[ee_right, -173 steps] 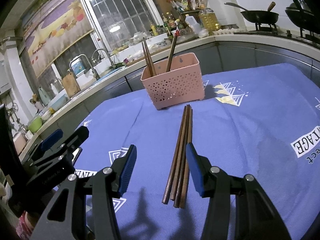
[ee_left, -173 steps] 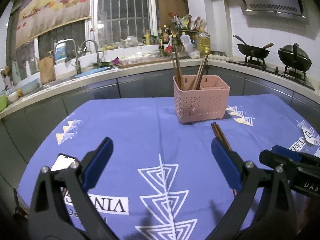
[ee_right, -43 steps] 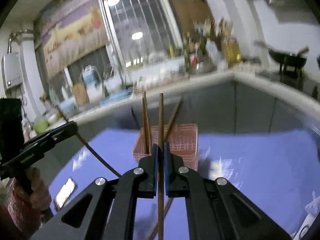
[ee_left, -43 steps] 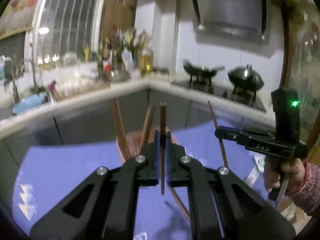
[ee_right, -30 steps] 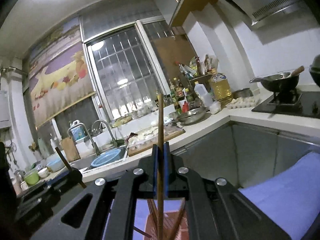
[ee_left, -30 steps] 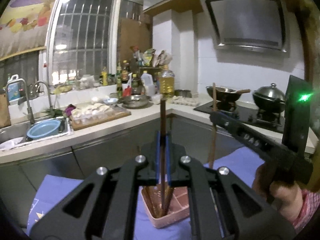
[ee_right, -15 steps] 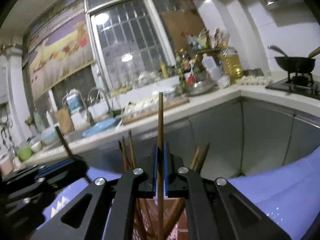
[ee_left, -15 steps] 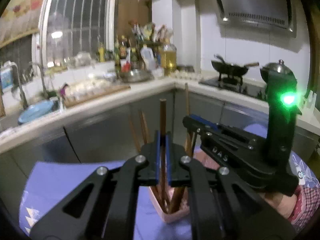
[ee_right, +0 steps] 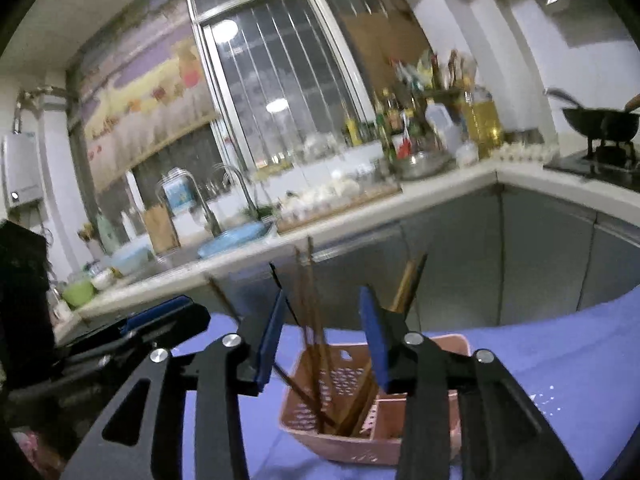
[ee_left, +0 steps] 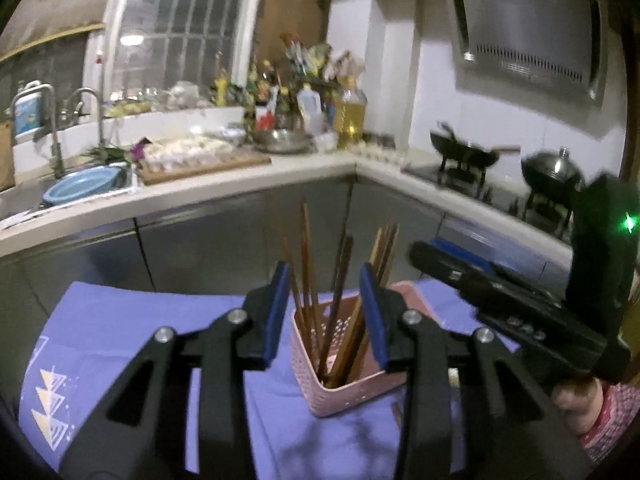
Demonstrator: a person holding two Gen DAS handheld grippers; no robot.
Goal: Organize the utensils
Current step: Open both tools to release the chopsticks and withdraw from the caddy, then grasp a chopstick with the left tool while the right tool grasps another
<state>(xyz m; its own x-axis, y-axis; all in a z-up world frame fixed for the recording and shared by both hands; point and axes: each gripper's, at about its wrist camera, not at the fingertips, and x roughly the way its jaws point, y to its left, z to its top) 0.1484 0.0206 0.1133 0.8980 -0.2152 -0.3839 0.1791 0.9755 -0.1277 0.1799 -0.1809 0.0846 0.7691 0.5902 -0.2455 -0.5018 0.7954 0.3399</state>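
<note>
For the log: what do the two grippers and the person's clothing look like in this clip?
Both grippers are alike: black angular arms with silver bolt heads and flat blue pads. The left gripper shows this up close. The right gripper, seen from the side, has a black handle with a green light. A red-and-white checked sleeve covers the right wrist.

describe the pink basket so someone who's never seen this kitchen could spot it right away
Start at the table under the blue-purple cloth in front of the steel counter cabinets. On that cloth stands the pink basket, a small plastic holder with perforated walls. It is the only pink container on the table, and brown chopsticks stick upright out of it.
</note>
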